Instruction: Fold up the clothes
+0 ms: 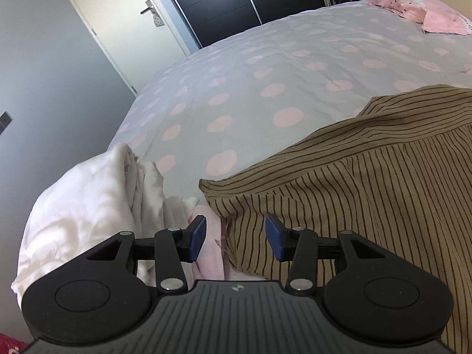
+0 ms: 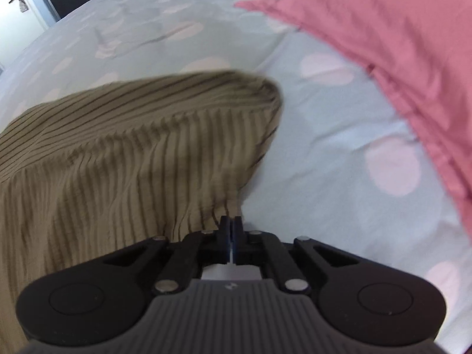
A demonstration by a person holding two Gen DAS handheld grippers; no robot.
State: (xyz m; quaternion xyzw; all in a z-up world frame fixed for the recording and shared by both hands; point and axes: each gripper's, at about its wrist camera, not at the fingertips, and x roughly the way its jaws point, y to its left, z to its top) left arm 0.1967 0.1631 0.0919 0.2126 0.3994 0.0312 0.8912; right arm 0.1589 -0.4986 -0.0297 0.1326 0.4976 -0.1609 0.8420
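Observation:
A brown shirt with thin dark stripes [image 1: 368, 183] lies spread on the bed, filling the right half of the left wrist view. My left gripper [image 1: 235, 237] is open just above the shirt's near left edge, with cloth between its blue pads but not pinched. In the right wrist view the same striped shirt [image 2: 132, 153] rises in a lifted fold to the left. My right gripper [image 2: 232, 224] is shut on the shirt's edge, and the cloth is blurred.
The bed cover [image 1: 265, 67] is pale grey with pink dots. A white garment pile [image 1: 88, 200] and a pale pink cloth [image 1: 211, 253] lie left of the shirt. A pink garment [image 2: 392, 47] lies at right, pink cloth [image 1: 419, 8] at the bed's far end. A door [image 1: 124, 14] stands beyond.

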